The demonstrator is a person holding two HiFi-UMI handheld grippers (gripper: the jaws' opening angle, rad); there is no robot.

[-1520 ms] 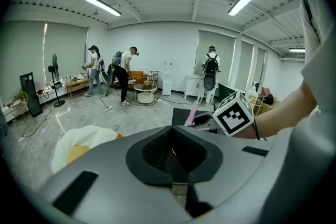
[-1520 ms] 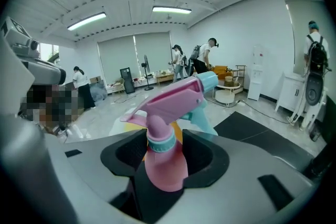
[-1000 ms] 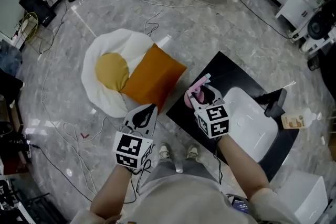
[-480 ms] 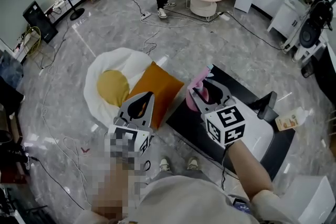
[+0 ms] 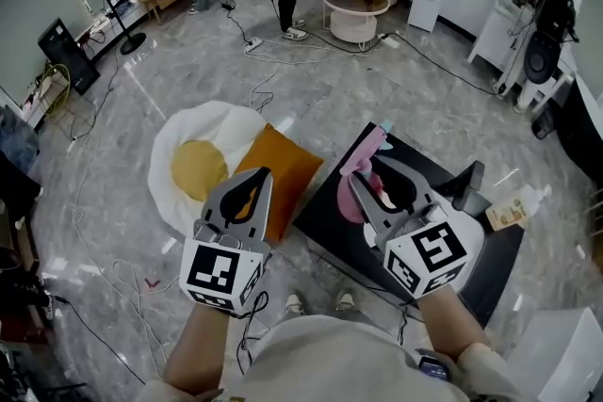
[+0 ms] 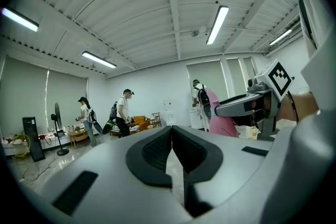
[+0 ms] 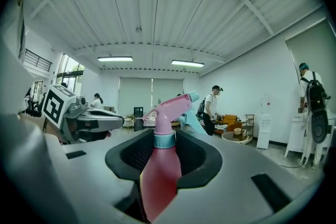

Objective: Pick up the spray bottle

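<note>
The right gripper (image 7: 167, 139), its jaws having just been closing, pinches the pink spray bottle (image 7: 159, 176) by the body, spray head projecting past the tips, above the black mat (image 5: 328, 217), so the pick-up appears complete; it points roughly level on an outstretched forearm (image 5: 445, 320), the left gripper (image 6: 171, 145) alongside pressed together, empty.

Both forearms reach forward, the grippers side by side and about level. The left gripper (image 5: 260, 176) is empty, its fingers (image 6: 152, 152) pressed together. The right gripper (image 5: 379, 174) has just been closing its fingers (image 7: 195, 157), which clamp the bottle (image 7: 160, 176) near its neck.
</note>
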